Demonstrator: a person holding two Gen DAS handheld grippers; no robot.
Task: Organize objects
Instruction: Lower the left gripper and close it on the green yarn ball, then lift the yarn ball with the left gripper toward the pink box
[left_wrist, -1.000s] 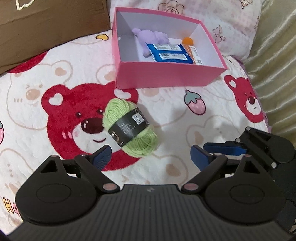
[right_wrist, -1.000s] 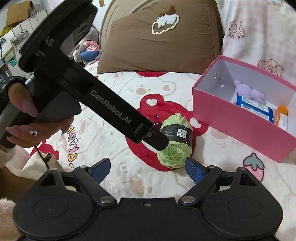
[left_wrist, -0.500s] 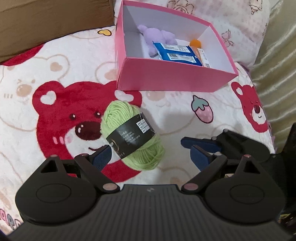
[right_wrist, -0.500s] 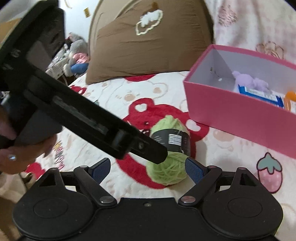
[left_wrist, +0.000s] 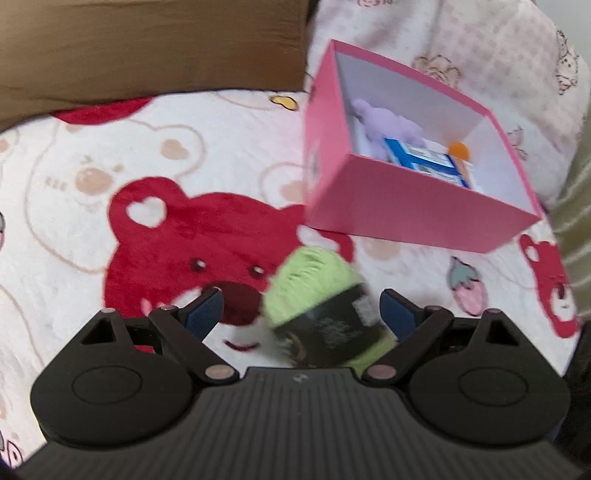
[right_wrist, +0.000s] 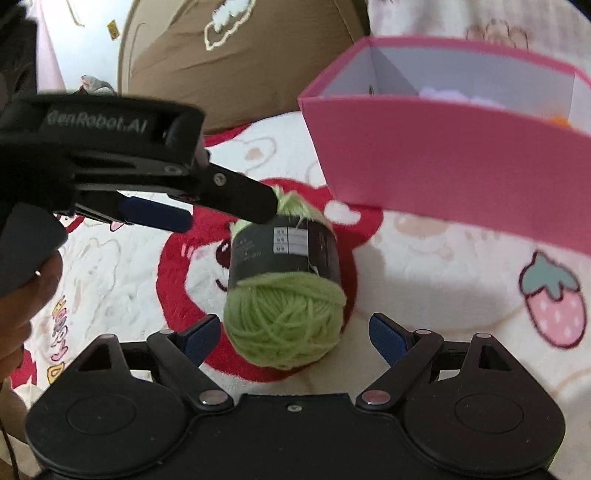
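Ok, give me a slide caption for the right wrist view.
Both open grippers, right and left, close in on a green yarn ball beside a pink box.

A bed covered by a white plush blanket (left_wrist: 229, 155) printed with red bears and strawberries carries everything. In the left wrist view a green yarn skein (left_wrist: 325, 314) with a black label band lies on the blanket at about 6 o'clock, over a red bear face. An open pink box (left_wrist: 406, 206) sits on the blanket at 2 o'clock, near the skein but apart. A brown pillow (left_wrist: 147, 48) rests at 11 o'clock, a pink patterned pillow (left_wrist: 461, 44) at 1 o'clock.
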